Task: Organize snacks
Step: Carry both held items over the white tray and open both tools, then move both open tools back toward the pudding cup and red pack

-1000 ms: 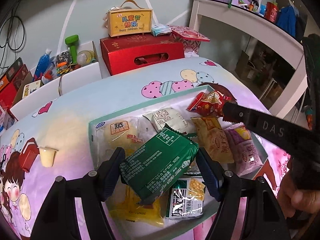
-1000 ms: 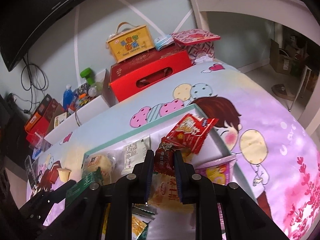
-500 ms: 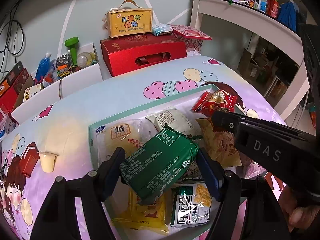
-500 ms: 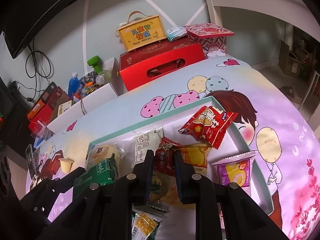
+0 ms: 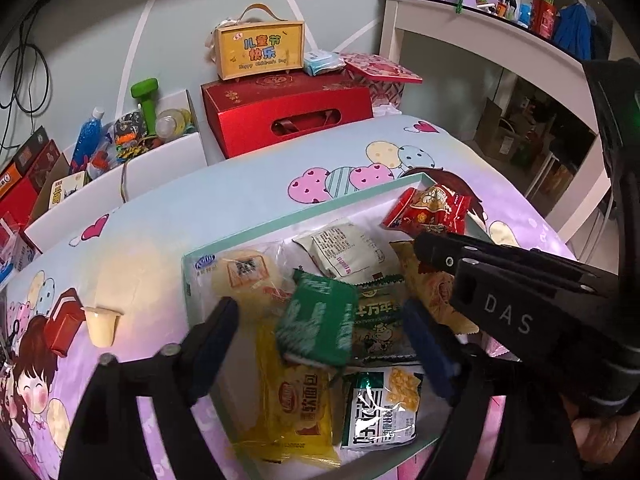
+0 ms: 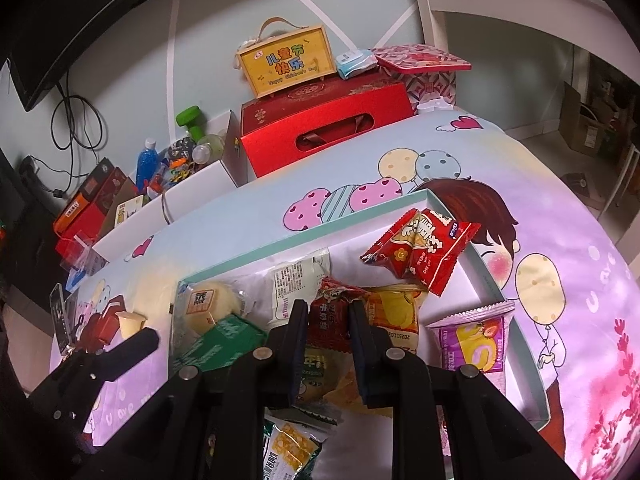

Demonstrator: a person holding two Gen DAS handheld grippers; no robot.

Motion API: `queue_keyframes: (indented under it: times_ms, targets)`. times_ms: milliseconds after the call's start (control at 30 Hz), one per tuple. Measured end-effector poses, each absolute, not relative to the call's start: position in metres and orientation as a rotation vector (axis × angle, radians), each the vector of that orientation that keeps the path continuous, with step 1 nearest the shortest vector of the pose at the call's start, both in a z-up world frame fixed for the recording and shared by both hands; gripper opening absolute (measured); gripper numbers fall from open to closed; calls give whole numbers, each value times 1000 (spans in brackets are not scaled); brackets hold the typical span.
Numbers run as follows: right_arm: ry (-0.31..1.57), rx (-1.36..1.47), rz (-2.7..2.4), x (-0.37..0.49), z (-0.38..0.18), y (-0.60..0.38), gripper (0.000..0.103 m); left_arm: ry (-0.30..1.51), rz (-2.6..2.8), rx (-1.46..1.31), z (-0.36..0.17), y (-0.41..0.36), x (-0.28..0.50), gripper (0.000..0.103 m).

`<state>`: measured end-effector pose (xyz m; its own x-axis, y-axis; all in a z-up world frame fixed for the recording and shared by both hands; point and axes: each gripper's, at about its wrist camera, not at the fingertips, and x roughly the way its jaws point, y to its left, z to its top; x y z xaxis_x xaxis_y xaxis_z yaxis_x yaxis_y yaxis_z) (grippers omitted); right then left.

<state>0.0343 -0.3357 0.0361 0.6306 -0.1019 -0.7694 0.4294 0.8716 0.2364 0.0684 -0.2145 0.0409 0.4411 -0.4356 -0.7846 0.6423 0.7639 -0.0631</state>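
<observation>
Pastel cartoon cloth covers the desk (image 5: 248, 196), backed by a grey wall. One mint-rimmed tray (image 6: 304, 229) holds the snack packets. Left gripper (image 5: 320, 320) spread around a blurred green packet (image 5: 316, 320); right gripper (image 6: 329, 324) pinching a red packet (image 6: 330, 312).

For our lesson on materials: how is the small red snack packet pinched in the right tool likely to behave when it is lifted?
The red packet, gripped between the right tool, looks like a crinkled foil bag, so it is probably light and floppy, sagging above the box. Glossy wrapping may slip. The contents could crush if squeezed hard.
</observation>
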Motion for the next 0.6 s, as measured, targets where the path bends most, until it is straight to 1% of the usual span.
queue_keyframes:
  times_ms: [300, 367, 433, 500, 567, 600]
  targets:
    - [847, 431, -328, 34, 35, -339, 24, 917, -618, 233, 44, -200, 78, 86]
    - [853, 430, -339, 34, 34, -340, 25, 922, -607, 220, 45, -195, 81, 87]
    - [856, 427, -346, 34, 34, -341, 30, 926, -590, 216, 46, -191, 83, 87]
    - [856, 429, -350, 34, 34, -342, 37, 929, -577, 210, 46, -186, 86, 87]
    - [855, 427, -356, 33, 34, -342, 49, 938, -550, 195, 46, -179, 90, 87]
    - [854, 424, -359, 33, 35, -342, 49, 942, -535, 185, 46, -175, 92, 87]
